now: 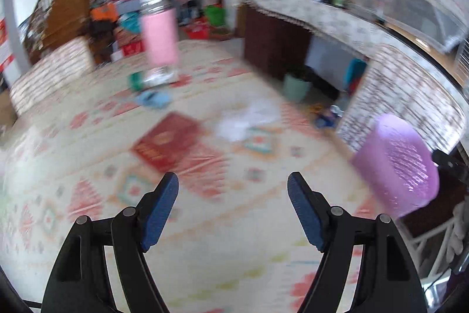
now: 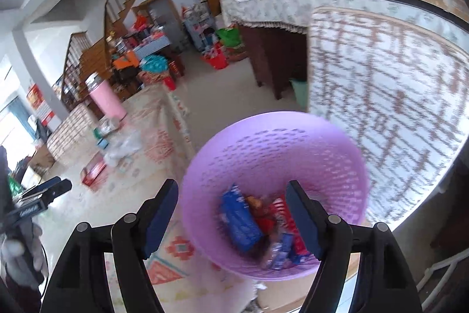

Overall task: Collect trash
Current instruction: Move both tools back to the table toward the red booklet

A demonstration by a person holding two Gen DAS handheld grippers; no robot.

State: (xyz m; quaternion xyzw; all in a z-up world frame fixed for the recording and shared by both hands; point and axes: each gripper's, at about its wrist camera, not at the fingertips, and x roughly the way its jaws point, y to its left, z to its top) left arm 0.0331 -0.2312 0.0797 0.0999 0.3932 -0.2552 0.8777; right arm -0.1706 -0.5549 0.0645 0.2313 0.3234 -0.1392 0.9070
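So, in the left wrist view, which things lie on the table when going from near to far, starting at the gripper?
left gripper → red booklet → blue item → pink bottle. The white plastic and the purple basket lie off to the right, so their place in the order is unclear.

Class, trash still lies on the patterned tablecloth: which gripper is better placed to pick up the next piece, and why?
Probably the left gripper: open and empty, it faces the crumpled plastic on the table. The right gripper hangs over the purple basket.

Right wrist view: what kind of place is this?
Probably a lived-in home's main room. A wooden staircase climbs the far wall, a counter under a floral cloth carries bottles and jars, and a pink insulated tumbler stands on the patterned tablecloth.
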